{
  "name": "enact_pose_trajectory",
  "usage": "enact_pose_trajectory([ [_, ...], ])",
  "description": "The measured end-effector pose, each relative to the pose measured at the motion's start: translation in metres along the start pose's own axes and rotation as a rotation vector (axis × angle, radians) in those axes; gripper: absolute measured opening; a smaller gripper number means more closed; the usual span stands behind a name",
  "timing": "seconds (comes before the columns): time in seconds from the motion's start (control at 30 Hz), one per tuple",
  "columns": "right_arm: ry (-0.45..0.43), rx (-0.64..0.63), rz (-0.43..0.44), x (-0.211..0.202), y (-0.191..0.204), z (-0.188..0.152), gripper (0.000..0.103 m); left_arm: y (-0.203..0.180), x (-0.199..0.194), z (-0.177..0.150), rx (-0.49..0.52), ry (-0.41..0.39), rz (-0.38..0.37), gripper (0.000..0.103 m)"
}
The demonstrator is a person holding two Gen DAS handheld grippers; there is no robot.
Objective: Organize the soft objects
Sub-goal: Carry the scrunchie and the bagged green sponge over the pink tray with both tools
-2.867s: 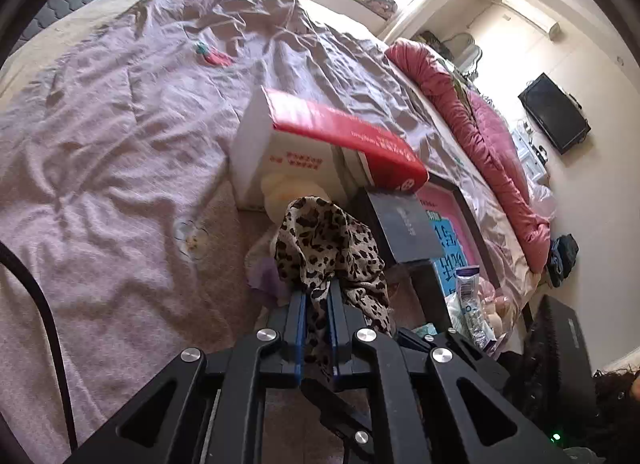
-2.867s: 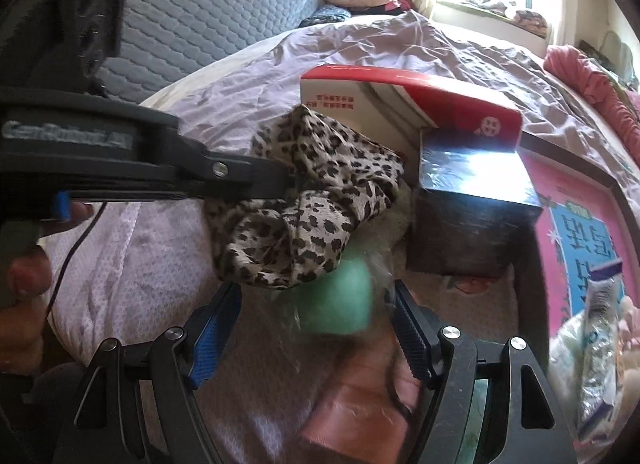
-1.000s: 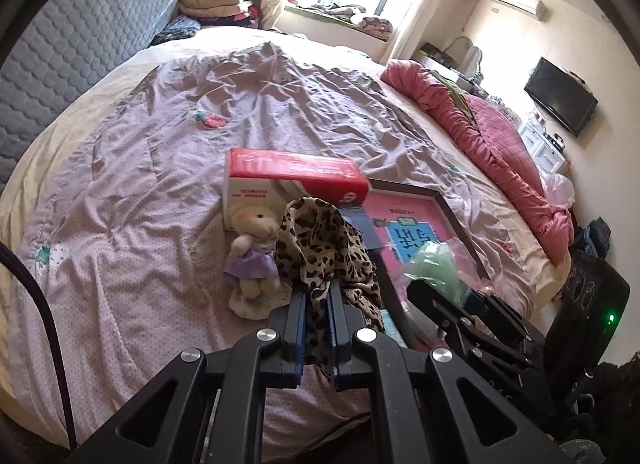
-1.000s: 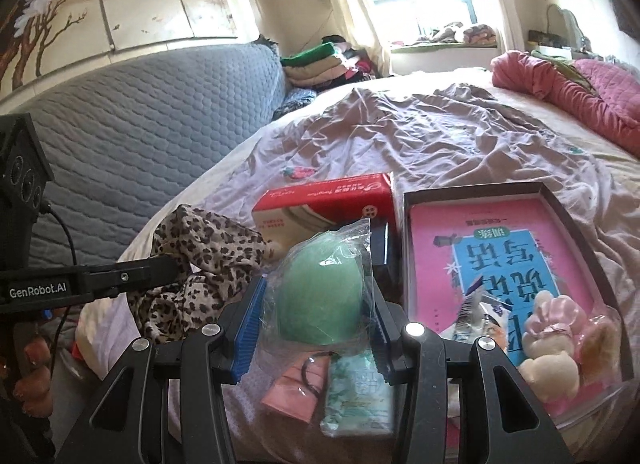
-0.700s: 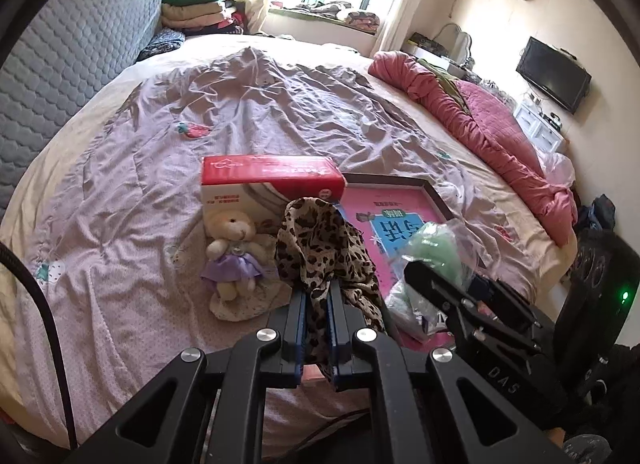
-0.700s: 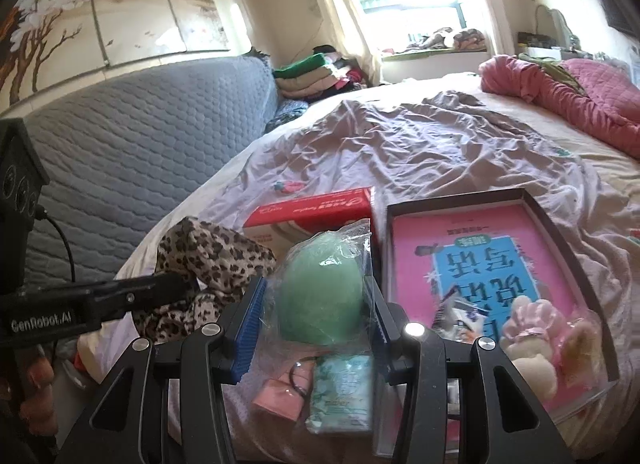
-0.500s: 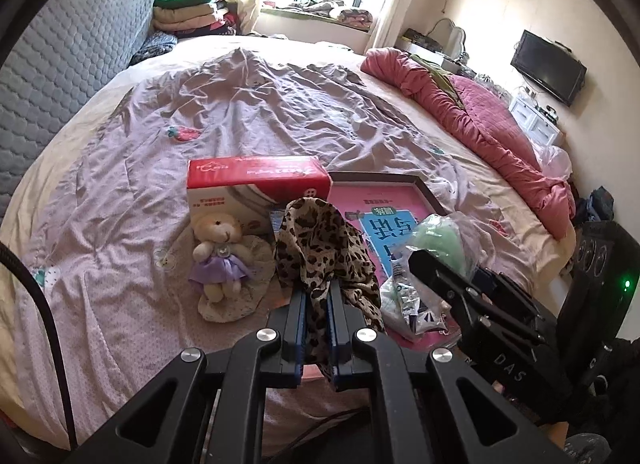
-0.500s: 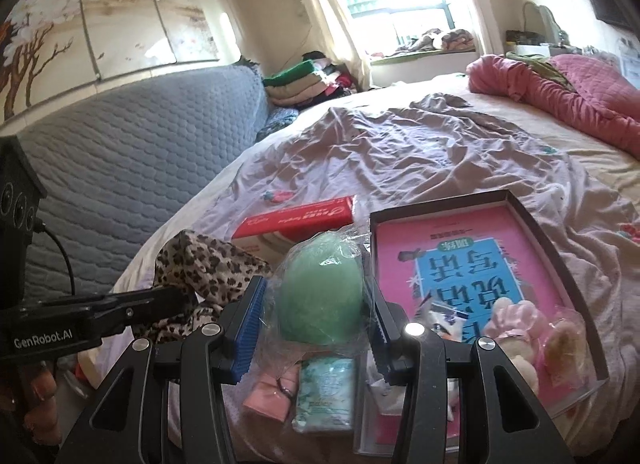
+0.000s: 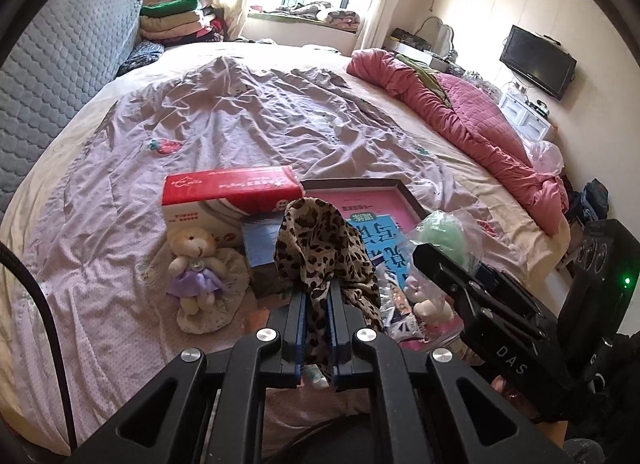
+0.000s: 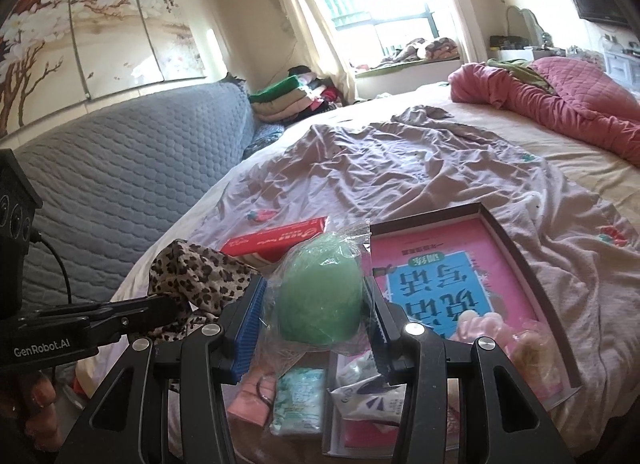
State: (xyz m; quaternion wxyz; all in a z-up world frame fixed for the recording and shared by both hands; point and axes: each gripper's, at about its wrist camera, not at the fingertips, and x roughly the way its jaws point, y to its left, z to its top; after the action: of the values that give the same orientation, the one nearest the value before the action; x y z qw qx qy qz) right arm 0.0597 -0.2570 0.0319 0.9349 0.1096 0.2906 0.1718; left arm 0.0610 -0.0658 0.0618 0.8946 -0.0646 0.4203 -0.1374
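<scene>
Filling most of both views is the bed, spread with a crumpled lilac sheet; a rolled pink quilt lies along its far edge, and a grey quilted headboard runs down the other side; folded clothes are stacked near the window. On the near part of the bed sits a dark-framed tray holding a pink and blue book, with small plush toys in a clear bag at its near corner; just beside the tray lies a red and white carton, and a dark box stands touching the carton's front. A small teddy bear in a purple dress lies on a pale cloth in front of the carton. You hold the left gripper above the near edge of the bed; its jaws are pinched tight on a leopard-print cloth, which bunches up above them. Your right gripper is lifted beside it; its jaws stand partly apart, pressing on both sides of a green sponge ball in crinkled clear wrap, held clear of the bed. Below that ball lie a pale green packet, a pink pouch and a white sachet; your fingers show at the lower left edge of the right wrist view.
</scene>
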Motion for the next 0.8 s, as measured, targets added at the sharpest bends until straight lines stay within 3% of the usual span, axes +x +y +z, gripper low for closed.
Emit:
enact_pose_trajectory([
  [0.37,-0.032,0.066,-0.085,-0.02,-0.048,0.009,0.049,-0.048,0.027,0.007,0.08,0.026,-0.04,0.009],
  [0.8,-0.046,0.181,-0.174,-0.036,-0.111,0.003,0.049,-0.081,0.074,-0.003,0.107,0.117,-0.098,0.009],
])
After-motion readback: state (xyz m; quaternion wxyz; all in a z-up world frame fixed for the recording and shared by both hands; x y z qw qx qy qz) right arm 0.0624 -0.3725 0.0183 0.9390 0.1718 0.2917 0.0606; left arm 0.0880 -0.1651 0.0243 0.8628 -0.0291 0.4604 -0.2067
